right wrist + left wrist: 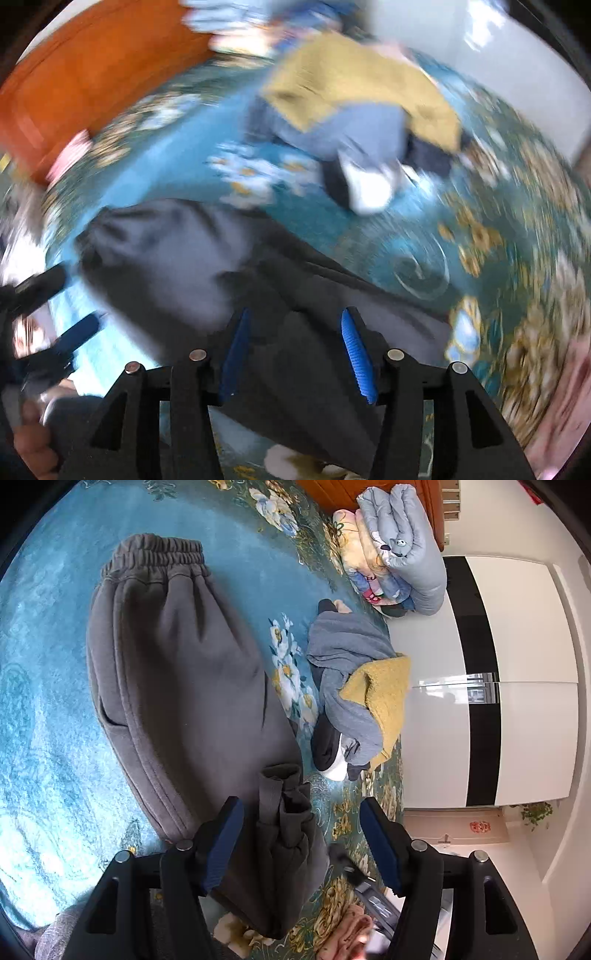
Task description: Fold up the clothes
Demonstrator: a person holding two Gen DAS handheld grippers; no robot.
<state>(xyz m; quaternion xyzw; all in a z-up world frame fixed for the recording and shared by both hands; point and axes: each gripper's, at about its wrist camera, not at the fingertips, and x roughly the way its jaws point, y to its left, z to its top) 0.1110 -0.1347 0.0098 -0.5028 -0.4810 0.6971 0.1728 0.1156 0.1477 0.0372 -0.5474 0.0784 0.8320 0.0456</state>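
Dark grey sweatpants [177, 686] lie on a teal floral bedspread [48, 686], waistband at the far end, leg cuffs bunched near me. My left gripper [301, 836] is open, its blue pads on either side of the cuffs [284, 812] without pressing them. In the blurred right wrist view the same grey pants [177, 266] run under my right gripper [291, 350], which is open with grey cloth between its pads. The left gripper also shows at that view's left edge [55, 314].
A heap of clothes with a grey-blue garment [343, 646] and a yellow fleece piece [384, 698] lies to the right. Folded quilts [399, 550] are stacked at the far bed edge. White wardrobe doors [517, 683] stand beyond. An orange headboard [92, 74] shows in the right wrist view.
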